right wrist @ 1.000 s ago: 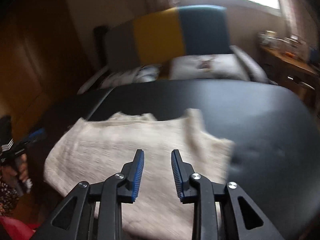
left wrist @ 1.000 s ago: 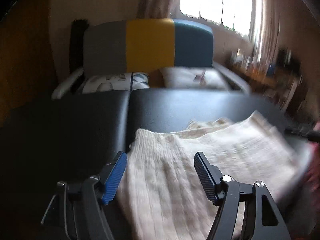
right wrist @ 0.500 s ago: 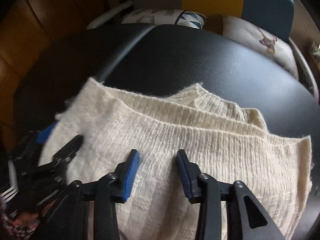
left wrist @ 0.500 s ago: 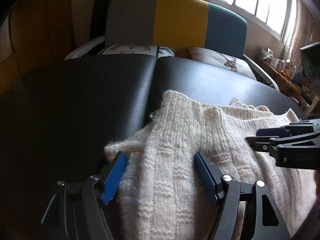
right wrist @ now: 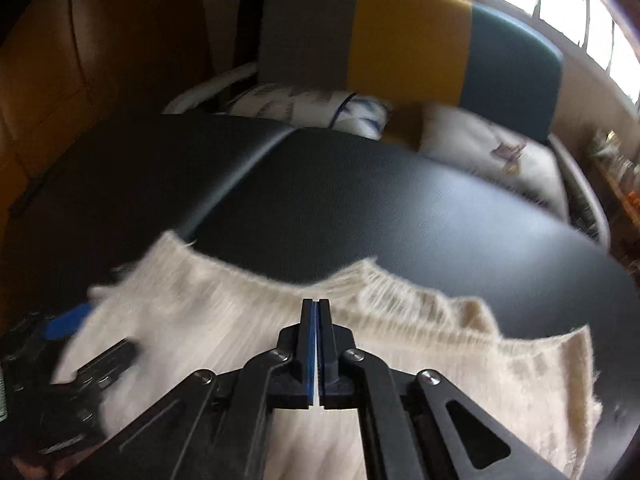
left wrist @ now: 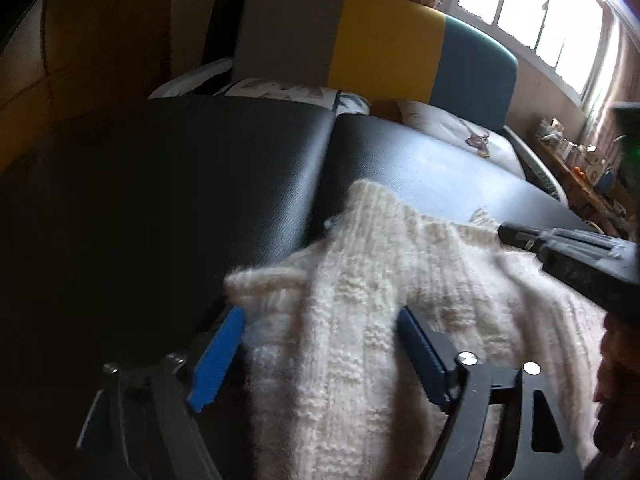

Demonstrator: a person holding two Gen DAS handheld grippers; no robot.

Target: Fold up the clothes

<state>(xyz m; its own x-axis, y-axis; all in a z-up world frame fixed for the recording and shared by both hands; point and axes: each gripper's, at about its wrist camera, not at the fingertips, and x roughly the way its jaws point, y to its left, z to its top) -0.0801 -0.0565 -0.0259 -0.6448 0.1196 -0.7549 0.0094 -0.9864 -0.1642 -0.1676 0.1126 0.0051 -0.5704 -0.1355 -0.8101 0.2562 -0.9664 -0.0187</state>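
A cream knitted sweater (left wrist: pixel 360 300) lies on the near part of a black padded table (left wrist: pixel 180 200). My left gripper (left wrist: pixel 320 352) is open, its jaws straddling a raised fold of the sweater at its left end. My right gripper (right wrist: pixel 316 320) is shut over the sweater (right wrist: pixel 224 320) near its far edge; whether fabric is pinched between the blue pads is unclear. The right gripper also shows in the left wrist view (left wrist: pixel 568 248), over the sweater's right part. The left gripper shows at the lower left of the right wrist view (right wrist: pixel 76 352).
Behind the table stands a bench with a grey, yellow and teal back (left wrist: pixel 376 44) and printed cushions (right wrist: pixel 320 108). A cluttered wooden shelf (left wrist: pixel 576 160) runs under a bright window on the right. Wood panelling (right wrist: pixel 80 60) is on the left.
My right gripper has closed from open to shut and moved toward the sweater's far edge. My left gripper stays open around the fold.
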